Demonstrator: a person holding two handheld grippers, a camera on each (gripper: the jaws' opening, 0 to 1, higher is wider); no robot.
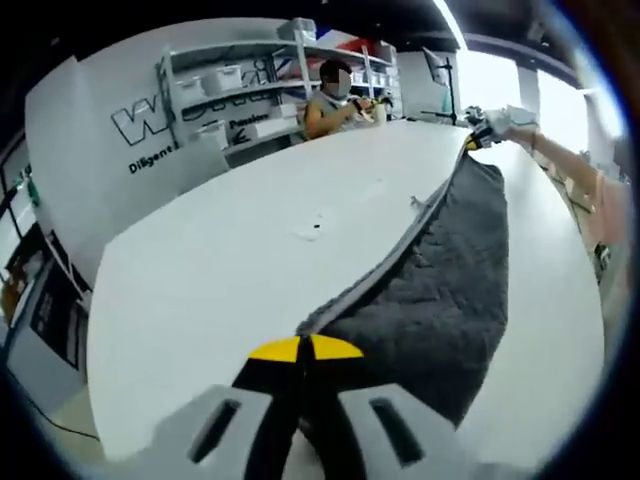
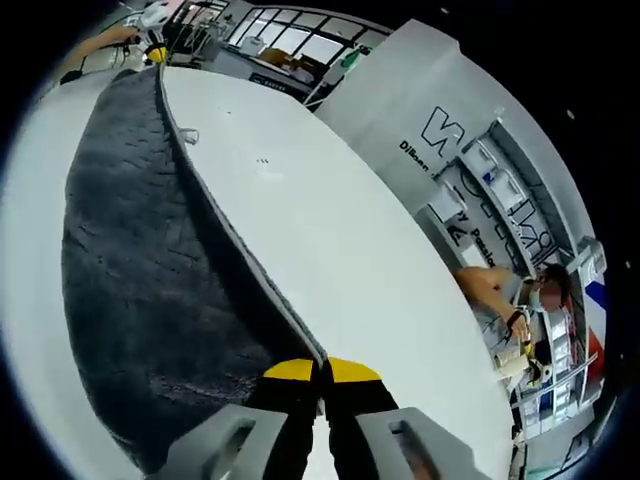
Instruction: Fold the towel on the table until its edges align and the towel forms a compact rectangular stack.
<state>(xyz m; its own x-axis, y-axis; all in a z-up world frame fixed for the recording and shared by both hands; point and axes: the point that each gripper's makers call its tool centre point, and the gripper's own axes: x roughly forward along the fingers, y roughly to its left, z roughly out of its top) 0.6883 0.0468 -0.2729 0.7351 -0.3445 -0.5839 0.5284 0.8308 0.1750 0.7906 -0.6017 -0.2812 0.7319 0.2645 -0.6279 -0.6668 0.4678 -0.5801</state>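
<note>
Between the two grippers, a dark grey towel point(image 1: 440, 290) hangs stretched above a long white table point(image 1: 220, 290), one edge pulled taut and the rest sagging down onto the tabletop. In the left gripper view, the left gripper point(image 1: 305, 350) has its yellow-tipped jaws pressed together on one corner of the towel, the paler hem running away from the tips in a straight line. At the far end of that hem, the right gripper point(image 1: 478, 137) pinches the opposite corner, with a person's hand and forearm behind it.

The right gripper view shows the same hold from the other end: the right gripper's jaws are closed on the cloth just where the hem meets them, and the left gripper point(image 2: 152, 50) is small at the far corner. A small label tab point(image 2: 188, 137) sticks out from the hem near that far end.

Gripping both corners of one edge and keeping them apart looks meant to hold the edge straight, so the cloth can be carried over and laid down evenly. The fold itself seems not yet made, as the towel still spreads in a single broad sheet.

Beyond the table, another person point(image 1: 335, 100) sits in front of shelving point(image 1: 230, 85) holding white bins, beside a wall with large lettering point(image 1: 150, 125).
</note>
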